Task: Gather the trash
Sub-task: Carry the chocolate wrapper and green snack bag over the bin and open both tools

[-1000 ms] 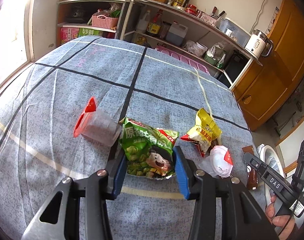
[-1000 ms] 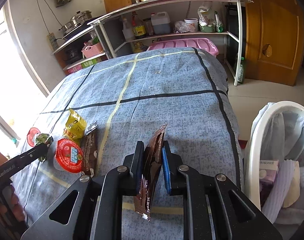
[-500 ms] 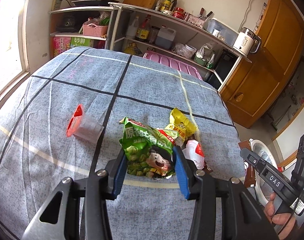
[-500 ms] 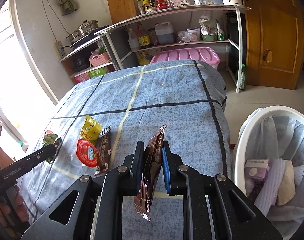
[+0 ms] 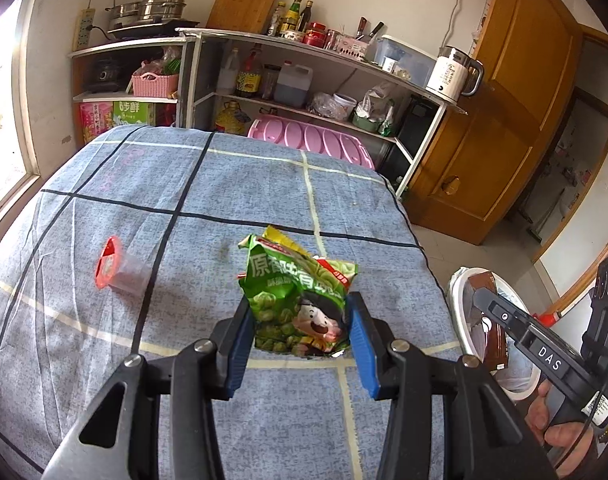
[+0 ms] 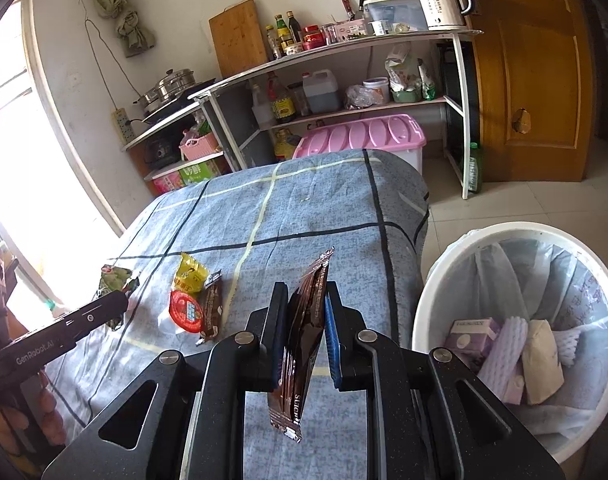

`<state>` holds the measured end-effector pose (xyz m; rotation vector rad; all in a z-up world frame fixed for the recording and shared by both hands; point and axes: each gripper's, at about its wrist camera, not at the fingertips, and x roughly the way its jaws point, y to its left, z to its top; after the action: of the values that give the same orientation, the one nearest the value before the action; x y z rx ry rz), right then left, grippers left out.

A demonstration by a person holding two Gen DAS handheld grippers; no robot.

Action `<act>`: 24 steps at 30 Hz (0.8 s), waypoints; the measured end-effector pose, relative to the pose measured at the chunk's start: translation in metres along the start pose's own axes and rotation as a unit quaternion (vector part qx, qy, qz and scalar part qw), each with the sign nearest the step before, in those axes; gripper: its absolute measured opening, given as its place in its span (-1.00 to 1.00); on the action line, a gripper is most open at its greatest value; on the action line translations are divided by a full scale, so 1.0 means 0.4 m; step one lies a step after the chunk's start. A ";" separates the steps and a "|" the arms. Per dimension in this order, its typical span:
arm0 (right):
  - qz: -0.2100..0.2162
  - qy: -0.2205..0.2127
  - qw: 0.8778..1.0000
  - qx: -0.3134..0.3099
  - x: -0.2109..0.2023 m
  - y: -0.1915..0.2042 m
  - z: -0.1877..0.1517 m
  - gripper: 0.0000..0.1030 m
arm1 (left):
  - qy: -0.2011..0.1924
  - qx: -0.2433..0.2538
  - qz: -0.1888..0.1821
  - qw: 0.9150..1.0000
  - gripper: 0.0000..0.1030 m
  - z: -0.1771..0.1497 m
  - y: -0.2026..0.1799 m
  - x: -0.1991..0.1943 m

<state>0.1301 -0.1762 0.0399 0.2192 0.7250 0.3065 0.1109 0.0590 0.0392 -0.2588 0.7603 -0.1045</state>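
Blue checked cloth point(image 5: 264, 184) covers the table and fills the middle of both wrist views. At the lower right of the right wrist view we see a white bin point(image 6: 431, 304) with a pale liner, already holding a purple carton and foam sleeves. In the centre of the left wrist view our left gripper point(image 5: 302, 330) is clamped on a green snack bag point(image 5: 296, 292), blue pads pressing both its sides, the bag raised off the cloth. In the lower centre of the right wrist view our right gripper point(image 6: 304, 332) pinches a brown wrapper point(image 6: 304, 336) edge-on between narrow jaws, its ends sticking out above and below. On the cloth at centre left of that view lie a yellow packet point(image 6: 190, 278), a red-lidded cup point(image 6: 184, 314) and a second brown wrapper point(image 6: 212, 308), touching one another. Another red-lidded cup point(image 5: 118, 272) lies on its side at middle left of the left wrist view.
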 end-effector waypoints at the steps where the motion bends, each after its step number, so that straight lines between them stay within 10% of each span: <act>1: -0.002 -0.001 1.000 0.001 -0.008 -0.008 0.001 -0.65 | 0.000 0.003 -0.003 1.000 -0.09 0.000 -0.011 0.001; 24: -0.071 -0.033 0.995 0.069 -0.171 -0.276 -0.008 -0.65 | 0.041 0.111 -0.096 0.988 -0.09 -0.035 -0.374 0.083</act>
<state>0.1015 -0.3026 0.0467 0.3055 0.6932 0.1142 0.1251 -0.0939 0.0474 -0.1156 0.7979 -0.3813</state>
